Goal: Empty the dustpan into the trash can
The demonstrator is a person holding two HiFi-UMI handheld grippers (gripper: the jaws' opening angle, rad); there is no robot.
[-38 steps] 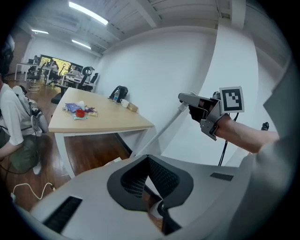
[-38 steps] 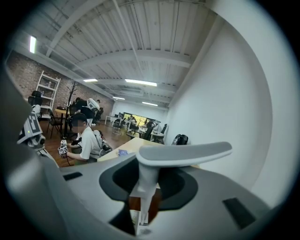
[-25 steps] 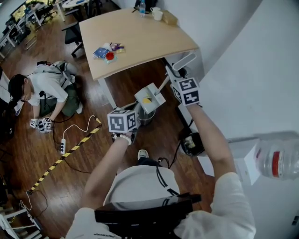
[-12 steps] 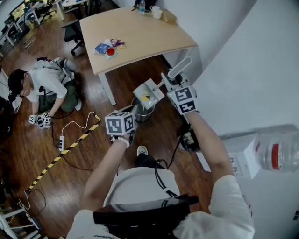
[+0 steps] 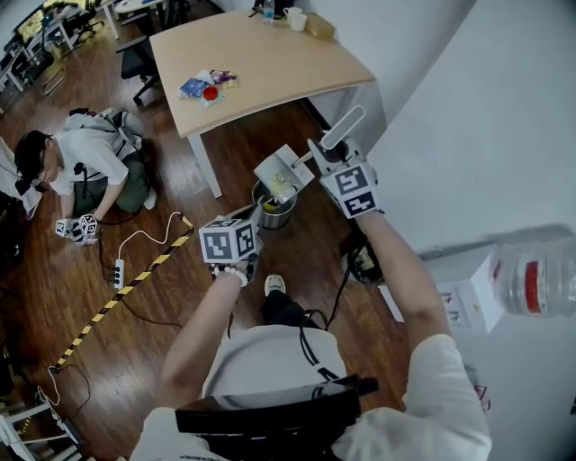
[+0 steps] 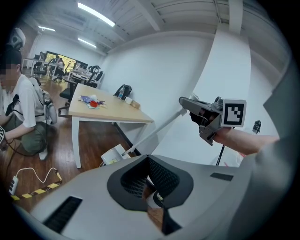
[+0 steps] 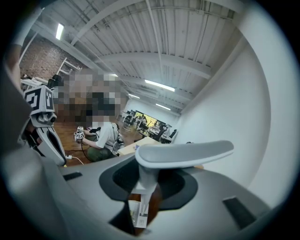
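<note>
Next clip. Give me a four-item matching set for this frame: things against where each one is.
Things:
1. dustpan
2. trash can
3. striped tape
4. desk

Places:
A. lies along the floor
B. held up by its long handle in the right tool
C. stands on the floor, just below the dustpan in the head view
D. carries small colourful packets

Pairs: 1-B, 2-C, 3-A, 4-D

Office scene: a dark wooden floor [image 5: 135, 333] carries 1 metal trash can [image 5: 274, 217], 1 white power strip [image 5: 120, 273] and yellow-and-black tape [image 5: 117, 306]; the pale bench [image 5: 270, 76] holds coloured packets [image 5: 205, 86] and 1 cup [image 5: 298, 20].
</note>
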